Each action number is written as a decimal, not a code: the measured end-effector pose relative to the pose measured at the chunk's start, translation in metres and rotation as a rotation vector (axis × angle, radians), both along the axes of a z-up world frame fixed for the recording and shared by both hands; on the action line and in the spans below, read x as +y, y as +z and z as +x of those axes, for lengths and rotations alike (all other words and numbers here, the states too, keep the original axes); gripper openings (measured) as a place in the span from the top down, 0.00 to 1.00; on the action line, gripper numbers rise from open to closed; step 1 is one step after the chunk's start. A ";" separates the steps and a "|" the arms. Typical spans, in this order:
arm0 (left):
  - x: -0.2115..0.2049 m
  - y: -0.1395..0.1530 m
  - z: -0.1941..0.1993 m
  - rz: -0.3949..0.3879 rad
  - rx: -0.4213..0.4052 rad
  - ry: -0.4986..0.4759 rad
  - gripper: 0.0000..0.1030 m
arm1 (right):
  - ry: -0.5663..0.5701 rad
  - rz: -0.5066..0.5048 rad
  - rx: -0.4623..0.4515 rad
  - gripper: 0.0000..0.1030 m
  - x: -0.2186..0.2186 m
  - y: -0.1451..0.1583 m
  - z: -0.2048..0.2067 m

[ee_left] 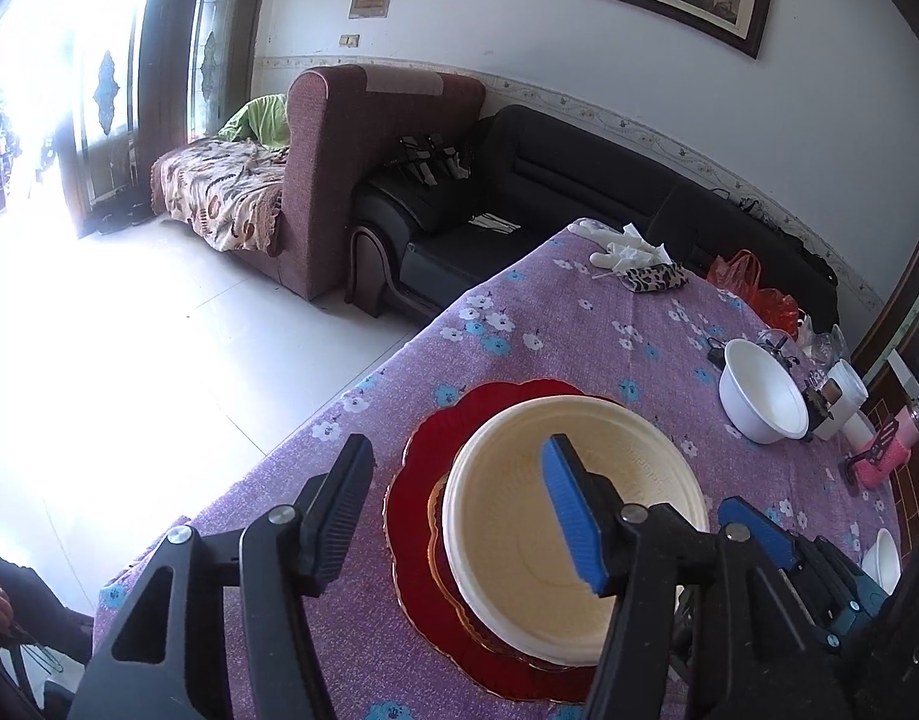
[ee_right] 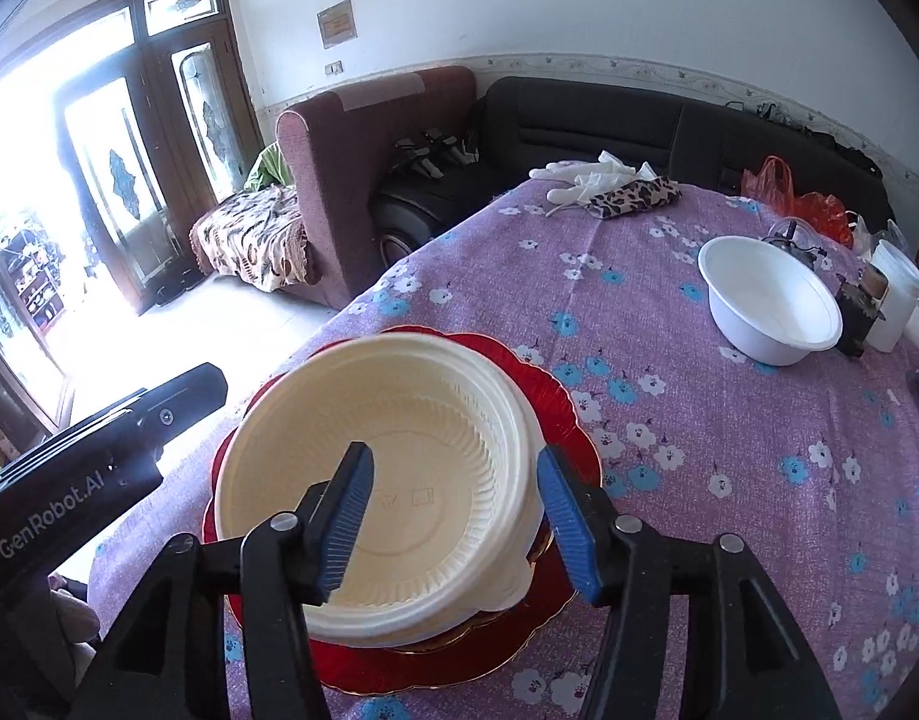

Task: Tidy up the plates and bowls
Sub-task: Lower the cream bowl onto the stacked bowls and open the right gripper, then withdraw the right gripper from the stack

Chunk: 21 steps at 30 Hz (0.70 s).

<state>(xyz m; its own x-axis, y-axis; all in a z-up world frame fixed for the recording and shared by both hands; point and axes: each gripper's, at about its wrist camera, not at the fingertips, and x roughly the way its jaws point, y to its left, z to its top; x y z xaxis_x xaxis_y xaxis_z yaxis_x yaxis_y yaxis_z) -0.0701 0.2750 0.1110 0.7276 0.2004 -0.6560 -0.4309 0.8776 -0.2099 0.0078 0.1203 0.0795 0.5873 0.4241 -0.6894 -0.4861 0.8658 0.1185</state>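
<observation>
Here, left gripper angled down, jaws apparently straddling cream bowl rim

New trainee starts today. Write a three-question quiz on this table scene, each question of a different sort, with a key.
1. True or false: the cream bowl sits on the red plate.
2. Where is the white bowl? A) stacked inside the cream bowl B) alone on the tablecloth, apart from the stack C) on the black sofa
3. Fill in: the right claw straddles the cream bowl's near rim with its pads ____ of it.

Key: 1 true. 2 B. 3 clear; the left claw is open too, one finger over the bowl, one outside it.
</observation>
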 end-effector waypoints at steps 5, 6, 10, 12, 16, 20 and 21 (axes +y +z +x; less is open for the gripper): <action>-0.011 0.009 -0.013 0.054 -0.026 0.010 0.34 | -0.024 -0.012 -0.034 0.36 -0.006 0.006 -0.009; -0.013 0.011 -0.015 0.069 -0.028 0.015 0.33 | -0.029 -0.007 -0.036 0.36 -0.009 0.008 -0.011; -0.025 0.021 -0.027 0.127 -0.047 0.046 0.23 | -0.053 0.004 -0.057 0.33 -0.027 0.014 -0.025; -0.032 0.027 -0.033 0.171 -0.062 0.068 0.21 | -0.068 0.007 -0.068 0.30 -0.037 0.015 -0.033; -0.054 0.038 -0.044 0.267 -0.084 0.083 0.13 | -0.098 0.029 -0.060 0.29 -0.061 0.016 -0.045; -0.077 0.044 -0.048 0.293 -0.084 0.040 0.12 | -0.120 0.068 -0.048 0.29 -0.082 0.017 -0.056; -0.084 0.044 -0.048 0.298 -0.081 0.026 0.12 | -0.126 0.081 -0.045 0.29 -0.088 0.017 -0.059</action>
<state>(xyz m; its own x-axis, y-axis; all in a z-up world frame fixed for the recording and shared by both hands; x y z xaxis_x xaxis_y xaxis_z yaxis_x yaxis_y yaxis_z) -0.1186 0.1914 0.1548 0.7672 0.3943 -0.5059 -0.4464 0.8946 0.0203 -0.0516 0.0325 0.0969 0.6686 0.3982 -0.6280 -0.3808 0.9088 0.1709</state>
